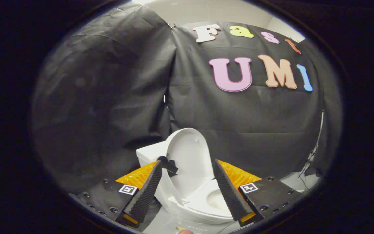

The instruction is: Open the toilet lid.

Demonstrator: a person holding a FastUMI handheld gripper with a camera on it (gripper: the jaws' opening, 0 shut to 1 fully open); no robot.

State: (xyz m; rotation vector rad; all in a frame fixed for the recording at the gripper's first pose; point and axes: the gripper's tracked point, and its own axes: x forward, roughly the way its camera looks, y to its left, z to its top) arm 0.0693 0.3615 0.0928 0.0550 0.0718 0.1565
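Note:
A white toilet (192, 208) stands on the floor just ahead of my fingers. Its lid (187, 156) is raised upright and leans back against the white tank (149, 152). The seat ring (203, 198) and the bowl opening show below it. A small black piece (169, 165) sticks out at the lid's left edge, close to my left fingertip. My gripper (187, 165) is open, its two fingers spread wide either side of the lid, touching nothing.
Black cloth walls hang close behind and to the left of the toilet. Pale floor (166, 224) runs under the fingers. A thin stand with cables (310, 162) rises at the far right by the cloth's edge.

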